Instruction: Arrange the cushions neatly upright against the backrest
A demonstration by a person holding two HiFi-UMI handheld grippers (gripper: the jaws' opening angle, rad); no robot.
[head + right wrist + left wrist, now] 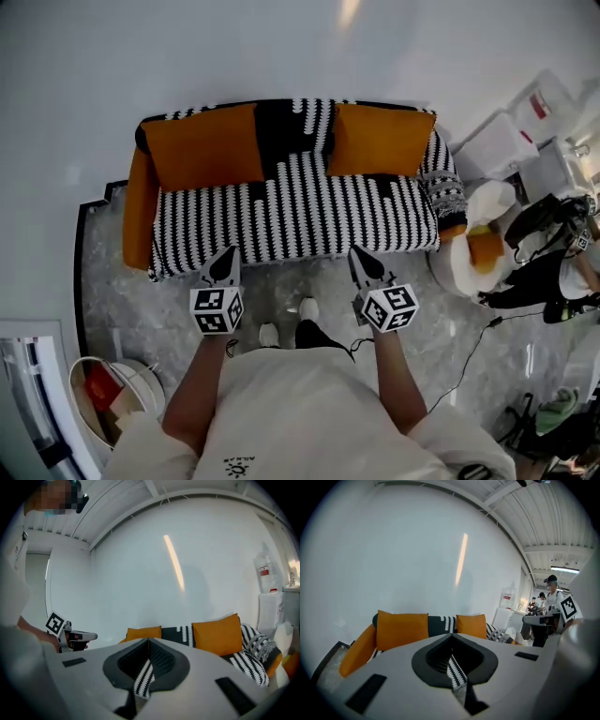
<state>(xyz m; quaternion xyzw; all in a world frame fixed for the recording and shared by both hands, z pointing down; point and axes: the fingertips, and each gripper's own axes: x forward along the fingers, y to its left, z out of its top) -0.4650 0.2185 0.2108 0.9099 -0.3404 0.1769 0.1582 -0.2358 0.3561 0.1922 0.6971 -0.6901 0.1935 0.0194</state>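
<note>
Left hand-held gripper point(225, 262): pressed together, holding nothing, over the grey floor point(291, 277).
Right hand-held gripper point(362, 262): pressed together too, holding nothing.
Sofa point(291, 216): black and white stripes, its front edge just ahead of both hand-held grippers.
Left cushion point(202, 147): orange, standing up against the backrest point(291, 117), well ahead of the left hand-held gripper.
Right cushion point(380, 140): orange, standing up against the backrest, well ahead of the right hand-held gripper.
Wall point(281, 47): white, behind the sofa.
</note>
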